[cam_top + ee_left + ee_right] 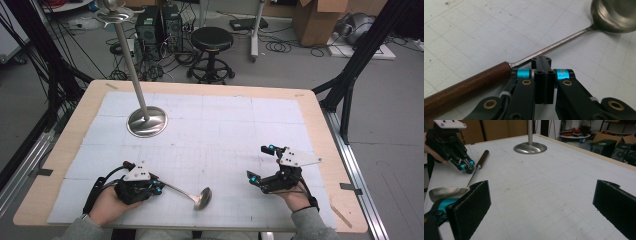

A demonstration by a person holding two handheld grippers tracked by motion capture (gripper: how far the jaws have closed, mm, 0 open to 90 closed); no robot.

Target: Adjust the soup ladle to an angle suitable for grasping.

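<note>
- The ladle (192, 194) lay on the white gridded mat near the table's (320, 130) front edge: a dark brown wooden grip, a thin steel shaft and a polished round bowl, which lay to the right of the grip in the high view.
- The left tool (159, 186) had its jaws fully closed, tips at the shaft just past the wooden grip; whether they touched it could not be told.
- The right tool (260, 165) stood wide open with nothing between its jaws, well to the right of the bowl.
- The left gripper view showed the closed jaw tips beside the steel shaft where it enters the wood.
- The right gripper view showed the bowl lying just beyond its own padded jaw.
- A steel stand (146, 121) with a round base and upright pole stood at the mat's far left, well apart from both tools.
- Behind the table were a black stool (212, 40) and a cardboard box (320, 20).
</note>
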